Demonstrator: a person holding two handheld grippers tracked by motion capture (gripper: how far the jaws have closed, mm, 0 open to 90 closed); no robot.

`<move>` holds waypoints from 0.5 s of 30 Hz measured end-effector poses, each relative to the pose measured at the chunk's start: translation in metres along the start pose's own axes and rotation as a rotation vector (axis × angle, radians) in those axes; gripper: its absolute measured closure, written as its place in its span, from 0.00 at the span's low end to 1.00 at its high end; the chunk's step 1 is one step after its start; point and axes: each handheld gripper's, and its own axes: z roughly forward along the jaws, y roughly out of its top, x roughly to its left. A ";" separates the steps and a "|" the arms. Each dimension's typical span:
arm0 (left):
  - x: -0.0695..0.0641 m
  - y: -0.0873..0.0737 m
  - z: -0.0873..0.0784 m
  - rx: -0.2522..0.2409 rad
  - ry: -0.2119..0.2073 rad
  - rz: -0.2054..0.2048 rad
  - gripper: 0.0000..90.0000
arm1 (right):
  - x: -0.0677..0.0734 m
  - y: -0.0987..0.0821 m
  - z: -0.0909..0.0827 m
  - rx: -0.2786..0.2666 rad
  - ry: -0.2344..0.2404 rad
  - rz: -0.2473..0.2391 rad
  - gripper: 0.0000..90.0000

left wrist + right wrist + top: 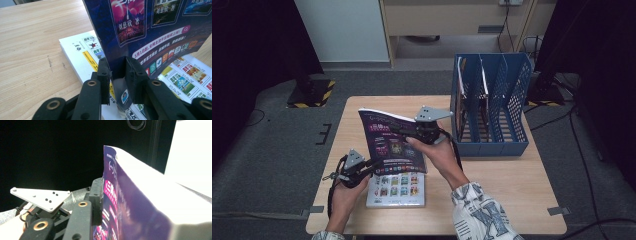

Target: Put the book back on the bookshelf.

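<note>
Here, purple magazine [393,141] in both grippers

- Purple book [393,143] is held tilted above the white book [396,190], gripped by left tongs [371,165] and right tongs [406,133].
- Blue file rack [492,105] stands right of the purple book on the tabletop [507,185].

A book [396,190] lies on the table [507,190], under a raised magazine [392,142], left of a file rack [492,105].
</note>
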 end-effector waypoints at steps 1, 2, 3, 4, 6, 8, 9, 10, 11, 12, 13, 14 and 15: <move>0.000 0.000 0.000 0.000 -0.001 0.000 0.82 | 0.000 0.001 0.000 0.000 0.000 -0.001 0.78; 0.000 0.000 0.000 -0.001 -0.002 0.000 0.82 | 0.000 0.001 0.000 0.000 0.002 -0.002 0.78; 0.000 0.000 0.000 0.000 -0.002 0.001 0.82 | 0.000 0.002 -0.001 0.000 0.004 0.001 0.79; 0.000 0.000 0.000 0.000 -0.002 0.001 0.82 | 0.000 0.003 -0.001 0.000 0.004 0.003 0.79; 0.000 0.000 0.000 -0.001 -0.001 0.001 0.82 | -0.001 0.005 -0.001 -0.006 0.005 0.008 0.81; 0.000 0.000 0.000 -0.001 0.000 0.003 0.82 | -0.002 0.007 -0.002 -0.015 0.001 0.013 0.82; 0.000 0.000 0.000 -0.001 0.000 0.003 0.82 | -0.002 0.008 -0.001 -0.015 0.001 0.014 0.83; 0.000 0.000 0.000 -0.001 0.001 0.003 0.82 | -0.002 0.008 -0.001 -0.010 0.002 0.014 0.84; 0.000 0.000 0.000 0.000 0.002 0.004 0.82 | -0.002 0.008 -0.001 -0.007 0.005 0.014 0.86; 0.000 0.000 0.000 0.000 0.002 0.004 0.81 | -0.002 0.008 -0.001 -0.005 0.010 0.018 0.86; 0.000 0.000 0.000 -0.001 0.002 0.002 0.81 | -0.002 0.009 -0.001 -0.004 0.012 0.019 0.87; 0.000 0.000 0.000 -0.001 0.002 0.003 0.81 | -0.002 0.009 -0.001 -0.001 0.010 0.021 0.88; 0.000 0.000 0.000 -0.001 0.002 0.003 0.81 | -0.003 0.008 -0.001 0.001 0.010 0.025 0.88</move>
